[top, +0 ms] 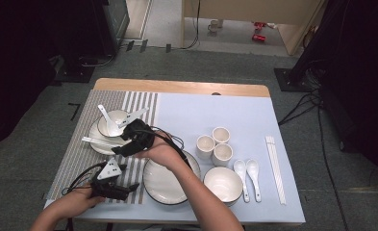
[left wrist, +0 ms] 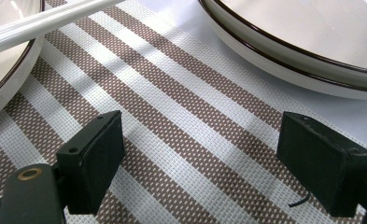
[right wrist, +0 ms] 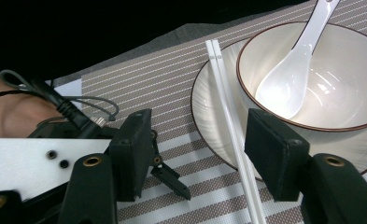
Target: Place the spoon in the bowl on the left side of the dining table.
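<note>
High view: right gripper (top: 124,140) crosses over the place setting, chopsticks (top: 99,141) just beneath.

Left gripper view: left gripper (left wrist: 197,158) spread wide over striped mat (left wrist: 172,140), nothing between; plate (left wrist: 312,56) cut off ahead.

Right gripper view: jaws parted, gripping nothing; chopsticks between them on the plate rim, spoon (right wrist: 293,70) in bowl (right wrist: 344,70) beyond.
</note>
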The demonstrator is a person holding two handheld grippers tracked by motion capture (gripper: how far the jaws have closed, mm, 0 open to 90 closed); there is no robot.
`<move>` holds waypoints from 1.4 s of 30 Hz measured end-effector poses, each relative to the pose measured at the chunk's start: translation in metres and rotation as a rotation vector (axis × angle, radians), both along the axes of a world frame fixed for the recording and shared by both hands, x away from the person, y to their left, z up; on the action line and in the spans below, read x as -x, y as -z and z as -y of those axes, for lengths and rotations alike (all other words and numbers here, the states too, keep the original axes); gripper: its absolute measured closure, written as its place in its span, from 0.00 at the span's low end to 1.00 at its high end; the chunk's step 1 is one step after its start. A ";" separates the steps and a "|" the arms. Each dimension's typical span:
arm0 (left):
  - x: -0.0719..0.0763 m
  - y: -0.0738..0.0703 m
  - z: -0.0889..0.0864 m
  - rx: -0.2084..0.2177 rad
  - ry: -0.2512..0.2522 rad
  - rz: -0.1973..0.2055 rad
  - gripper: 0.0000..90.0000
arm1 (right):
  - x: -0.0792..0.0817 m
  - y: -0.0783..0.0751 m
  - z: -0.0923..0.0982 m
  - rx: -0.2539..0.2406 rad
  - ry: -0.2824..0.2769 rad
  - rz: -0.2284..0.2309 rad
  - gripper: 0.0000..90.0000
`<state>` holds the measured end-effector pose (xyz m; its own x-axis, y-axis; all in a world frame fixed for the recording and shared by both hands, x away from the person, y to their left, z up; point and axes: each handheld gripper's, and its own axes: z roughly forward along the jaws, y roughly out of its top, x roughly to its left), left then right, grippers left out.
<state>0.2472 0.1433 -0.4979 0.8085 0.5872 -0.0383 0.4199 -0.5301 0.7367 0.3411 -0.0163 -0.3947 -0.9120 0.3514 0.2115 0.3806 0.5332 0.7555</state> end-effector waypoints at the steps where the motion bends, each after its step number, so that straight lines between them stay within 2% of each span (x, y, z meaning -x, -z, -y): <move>1: 0.000 0.000 0.000 0.002 -0.001 -0.003 0.17 | 0.001 -0.001 0.001 0.002 -0.005 0.007 0.46; 13: 0.000 0.000 0.000 -0.003 0.001 -0.002 0.17 | 0.011 -0.017 0.013 -0.017 -0.029 0.006 0.43; 24: 0.000 0.000 0.000 0.000 -0.002 -0.003 0.17 | 0.022 -0.029 0.019 -0.001 -0.040 0.018 0.43; 36: 0.000 0.000 0.000 0.002 -0.002 -0.003 0.17 | 0.026 -0.034 0.037 0.007 -0.032 0.018 0.42; 42: 0.000 0.000 0.000 0.001 -0.001 -0.004 0.17 | 0.027 -0.037 0.054 0.020 -0.014 0.023 0.42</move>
